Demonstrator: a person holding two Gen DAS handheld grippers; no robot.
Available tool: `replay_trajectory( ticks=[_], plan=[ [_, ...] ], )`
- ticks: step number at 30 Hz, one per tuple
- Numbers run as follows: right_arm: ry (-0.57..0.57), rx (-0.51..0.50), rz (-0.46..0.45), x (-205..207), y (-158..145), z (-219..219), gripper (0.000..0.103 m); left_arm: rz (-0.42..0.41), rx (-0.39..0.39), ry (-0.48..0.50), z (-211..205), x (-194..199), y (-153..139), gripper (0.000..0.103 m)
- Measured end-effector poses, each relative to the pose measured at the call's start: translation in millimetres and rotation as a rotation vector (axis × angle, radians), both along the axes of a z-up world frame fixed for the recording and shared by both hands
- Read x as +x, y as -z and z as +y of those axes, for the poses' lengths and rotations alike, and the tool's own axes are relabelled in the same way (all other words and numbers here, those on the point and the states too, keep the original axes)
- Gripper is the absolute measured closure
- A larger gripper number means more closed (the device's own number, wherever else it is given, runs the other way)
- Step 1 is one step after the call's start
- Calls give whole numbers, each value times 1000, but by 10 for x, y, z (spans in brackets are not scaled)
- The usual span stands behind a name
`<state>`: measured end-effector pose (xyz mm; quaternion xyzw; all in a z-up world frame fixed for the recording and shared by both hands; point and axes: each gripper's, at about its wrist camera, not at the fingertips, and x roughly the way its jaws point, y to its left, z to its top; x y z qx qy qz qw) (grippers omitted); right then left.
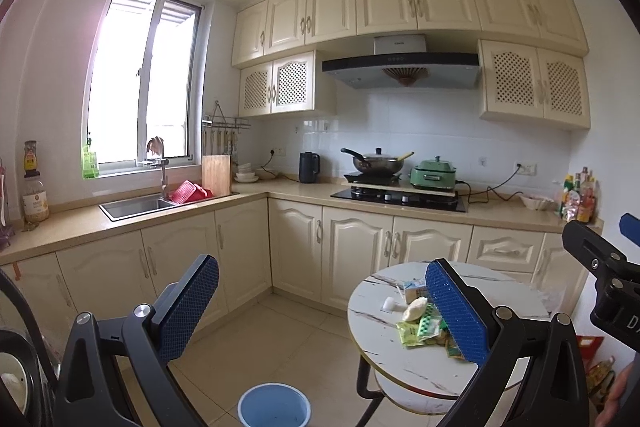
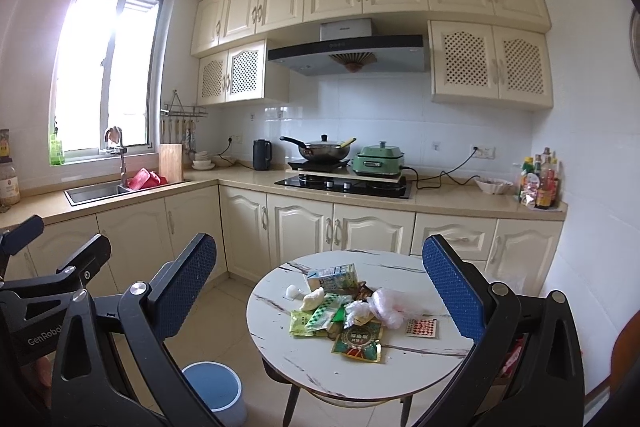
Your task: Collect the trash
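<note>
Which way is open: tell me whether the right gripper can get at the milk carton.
Probably yes. The right gripper is open and empty, and the milk carton lies exposed at the trash pile's far edge.

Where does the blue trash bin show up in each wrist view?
Left wrist: blue trash bin at bottom centre, on the floor left of the round table.
Right wrist: bin at lower left, again left of the table.
Shared landmark: range hood.
</note>
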<state>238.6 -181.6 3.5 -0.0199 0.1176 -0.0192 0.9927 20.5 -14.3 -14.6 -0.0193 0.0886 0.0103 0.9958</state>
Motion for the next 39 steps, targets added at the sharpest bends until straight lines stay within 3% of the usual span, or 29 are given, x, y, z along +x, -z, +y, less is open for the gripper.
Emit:
replay_trajectory(
  ticks=[39],
  plan=[
    [-24,4,-4,12,21,-20,0,-76,8,-33,-31,-40,19,1]
  ],
)
